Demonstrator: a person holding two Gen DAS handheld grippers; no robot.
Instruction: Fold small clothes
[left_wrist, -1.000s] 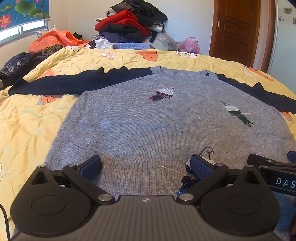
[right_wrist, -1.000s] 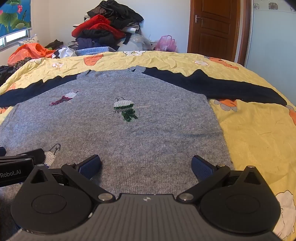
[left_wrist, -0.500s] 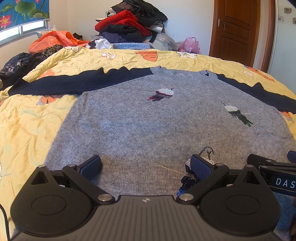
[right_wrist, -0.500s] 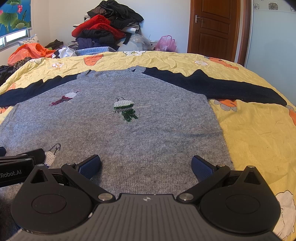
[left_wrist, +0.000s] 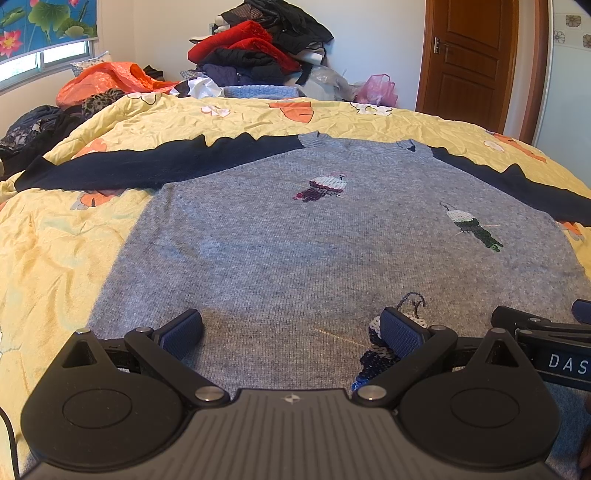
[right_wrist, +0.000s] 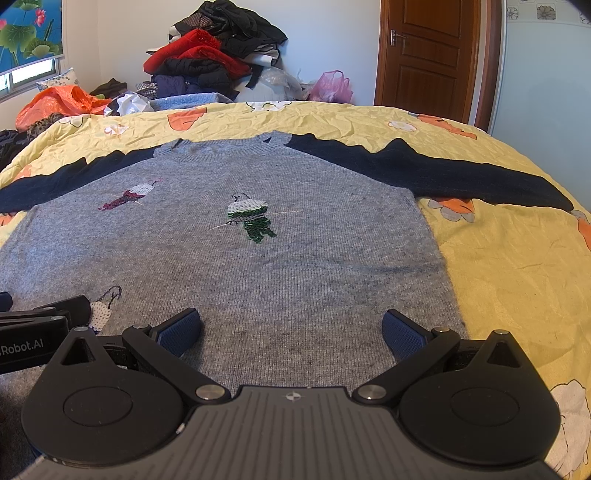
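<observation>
A grey knit sweater (left_wrist: 295, 251) (right_wrist: 258, 280) with navy sleeves and sequin birds lies flat, front up, on a yellow bedspread. Both sleeves stretch out sideways: the left sleeve (left_wrist: 129, 166) and the right sleeve (right_wrist: 424, 173). My left gripper (left_wrist: 291, 328) hovers open over the hem's left half, with nothing between its blue pads. Just as wide open, my right gripper (right_wrist: 291, 328) sits over the hem's right half. Each gripper shows at the edge of the other's view.
The yellow bedspread (left_wrist: 55, 258) (right_wrist: 517, 277) covers the whole bed. A heap of red and black clothes (left_wrist: 258, 48) is piled at the far side. An orange bag (left_wrist: 103, 79) lies far left, a pink bag (right_wrist: 330, 86) near a wooden door (right_wrist: 432, 55).
</observation>
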